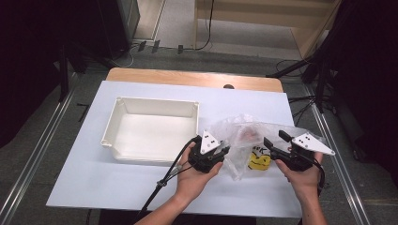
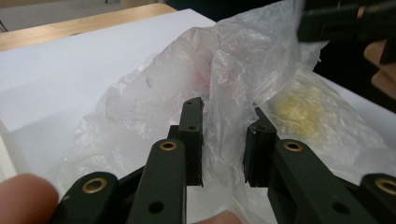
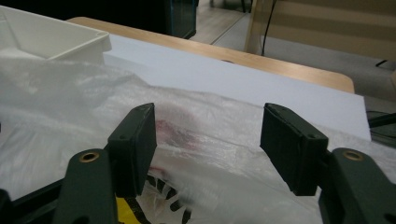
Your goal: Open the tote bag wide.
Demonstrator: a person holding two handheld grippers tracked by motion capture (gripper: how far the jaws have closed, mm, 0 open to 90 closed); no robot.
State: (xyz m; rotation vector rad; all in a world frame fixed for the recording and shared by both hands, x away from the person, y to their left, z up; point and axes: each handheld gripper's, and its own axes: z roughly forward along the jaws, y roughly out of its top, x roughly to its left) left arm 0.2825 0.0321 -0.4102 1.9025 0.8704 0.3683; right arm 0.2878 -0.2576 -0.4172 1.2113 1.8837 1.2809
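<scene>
The bag (image 1: 244,136), a crumpled clear plastic one, lay on the white table (image 1: 94,178) at about four o'clock from the white tray (image 1: 150,129), with something pink and something yellow (image 1: 259,161) showing through the film. A person worked it from both sides. The left gripper (image 1: 224,151) sat at the bag's nine o'clock edge; in the left gripper view its fingers (image 2: 192,140) stood a narrow gap apart with a fold of film running up between them, and I could not tell whether the pads were pinching it yet. The right gripper (image 1: 268,143) was at the bag's three o'clock side, its fingers (image 3: 133,144) clearly spread wide, film lying between and beneath them but not clamped.

To my eye the step was getting hold of the bag's mouth to open it. Doing that well would mean the left closing firmly on one layer only, the right taking the opposite layer, then drawing apart gently so the thin film did not tear or slip.
</scene>
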